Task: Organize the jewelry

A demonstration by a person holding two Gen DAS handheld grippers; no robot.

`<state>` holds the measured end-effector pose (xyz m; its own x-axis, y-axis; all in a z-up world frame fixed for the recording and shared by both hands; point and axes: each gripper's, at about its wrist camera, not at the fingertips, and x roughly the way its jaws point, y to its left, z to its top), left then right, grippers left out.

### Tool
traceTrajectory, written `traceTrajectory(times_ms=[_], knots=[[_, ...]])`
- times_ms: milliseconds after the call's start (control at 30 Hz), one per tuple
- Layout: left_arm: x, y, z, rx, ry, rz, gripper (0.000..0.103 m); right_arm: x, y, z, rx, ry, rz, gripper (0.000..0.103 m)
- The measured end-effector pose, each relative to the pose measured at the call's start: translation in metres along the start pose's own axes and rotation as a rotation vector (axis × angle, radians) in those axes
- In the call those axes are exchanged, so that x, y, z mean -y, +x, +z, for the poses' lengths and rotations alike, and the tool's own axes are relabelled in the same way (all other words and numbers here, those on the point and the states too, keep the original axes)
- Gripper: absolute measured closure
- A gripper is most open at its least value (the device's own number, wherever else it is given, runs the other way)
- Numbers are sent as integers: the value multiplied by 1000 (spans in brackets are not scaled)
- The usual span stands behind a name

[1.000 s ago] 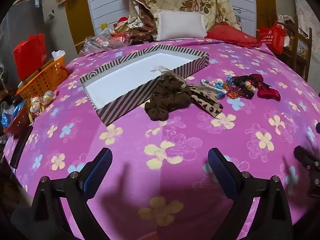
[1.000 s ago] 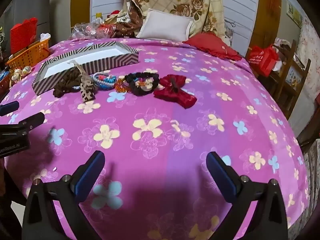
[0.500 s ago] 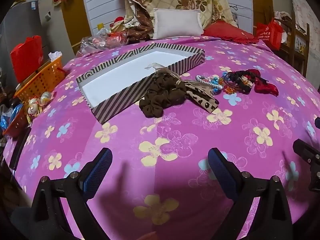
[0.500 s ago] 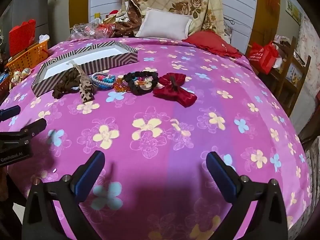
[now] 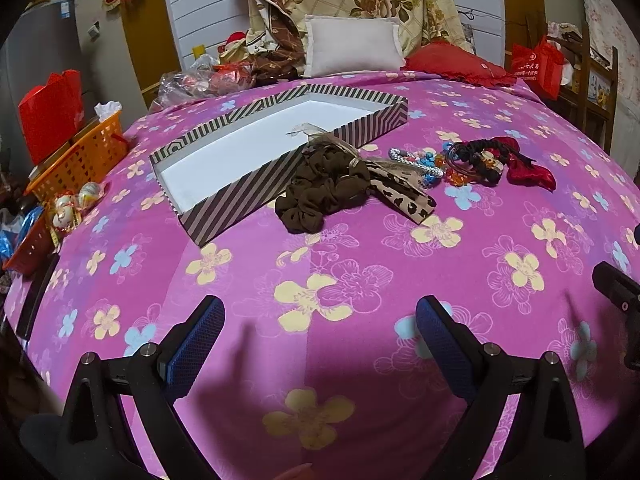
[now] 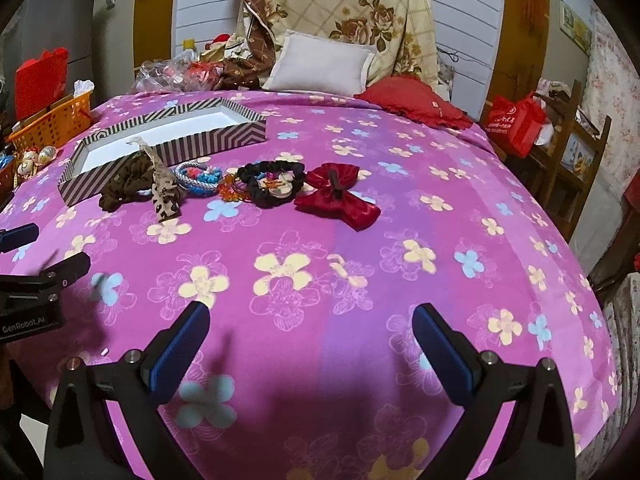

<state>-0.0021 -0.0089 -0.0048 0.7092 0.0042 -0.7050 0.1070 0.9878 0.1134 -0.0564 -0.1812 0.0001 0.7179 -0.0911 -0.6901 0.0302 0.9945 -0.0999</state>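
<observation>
Left claw only in right view

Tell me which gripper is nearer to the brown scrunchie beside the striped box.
Left. The left gripper faces the brown scrunchie almost straight ahead; the right gripper is farther, with the scrunchie up and to its left.

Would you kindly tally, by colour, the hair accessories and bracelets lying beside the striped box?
Brown scrunchie: 1
Leopard-print bow: 1
Silver and blue bracelets: 1 bundle, individual count unclear
Orange beaded bracelet: 1
Black scrunchie: 1
Red bow: 1
Total: 6
</observation>
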Motion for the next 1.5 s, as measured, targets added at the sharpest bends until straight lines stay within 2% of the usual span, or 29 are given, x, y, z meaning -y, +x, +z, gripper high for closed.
traceTrajectory(times_ms=[200,333,400,1067,1200,1333,1500], knots=[[0,1,-1,-2,-2,-4,32,5,3,0,-5,33,23,0],[0,1,-2,-4,3,-6,32,4,10,-5,-43,37,15,0],[0,1,-1,-6,3,-6,32,3,10,-5,-47,42,38,0],[1,3,-4,-16,6,-11,32,-2,4,-2,-34,-13,-13,0],[-4,5,-4,-37,-15,-51,32,1,1,-1,-24,3,-7,0],[-13,13,-5,-93,-72,-127,32,7,-1,1,-24,35,4,0],[-11,17,-11,-115,-75,-125,31,13,-5,2,-21,68,25,0]])
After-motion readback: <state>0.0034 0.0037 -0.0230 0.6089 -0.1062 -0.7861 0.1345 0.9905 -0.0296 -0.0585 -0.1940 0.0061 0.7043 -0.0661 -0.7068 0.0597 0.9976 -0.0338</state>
